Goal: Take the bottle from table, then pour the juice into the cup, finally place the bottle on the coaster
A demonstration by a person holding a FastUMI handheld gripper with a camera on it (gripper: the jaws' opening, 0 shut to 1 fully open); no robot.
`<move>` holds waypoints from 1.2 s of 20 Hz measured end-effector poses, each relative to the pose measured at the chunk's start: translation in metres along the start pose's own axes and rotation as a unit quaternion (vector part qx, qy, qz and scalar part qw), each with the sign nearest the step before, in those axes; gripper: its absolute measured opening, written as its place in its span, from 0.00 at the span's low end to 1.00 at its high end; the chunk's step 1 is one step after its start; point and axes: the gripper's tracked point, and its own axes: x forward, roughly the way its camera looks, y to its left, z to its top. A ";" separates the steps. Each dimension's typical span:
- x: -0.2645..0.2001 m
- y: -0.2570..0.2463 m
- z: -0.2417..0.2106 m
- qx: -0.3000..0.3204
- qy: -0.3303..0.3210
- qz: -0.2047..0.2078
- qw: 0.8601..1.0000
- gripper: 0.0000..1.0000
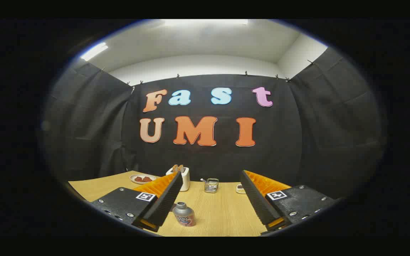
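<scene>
A small silver bottle (pixel 184 214) with a coloured label stands upright on the wooden table (pixel 222 213), just inside my left finger and low between the two fingers. My gripper (pixel 210 177) is open wide, its orange-backed black fingers (pixel 166 199) spread well apart above the table, touching nothing. Beyond the fingers, near the table's far edge, stands a glass cup (pixel 211 185) with something thin sticking out of it. A small flat round thing (pixel 241 188), perhaps the coaster, peeks out beside the right finger.
A white toaster (pixel 182 176) with toast in it stands at the back, behind the left finger. Left of it lies a white plate (pixel 142 179) with red pieces. Black cloth walls close the table's far side.
</scene>
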 end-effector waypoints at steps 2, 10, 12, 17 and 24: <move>0.001 0.001 -0.002 0.003 0.003 0.000 1.000 0.98; 0.005 -0.001 -0.015 0.006 0.011 0.000 1.000 0.98; 0.006 -0.004 -0.019 0.009 0.014 -0.002 1.000 0.97; 0.003 -0.001 -0.026 0.014 0.016 0.003 1.000 0.98; 0.004 0.023 -0.081 0.009 0.055 0.026 0.998 0.98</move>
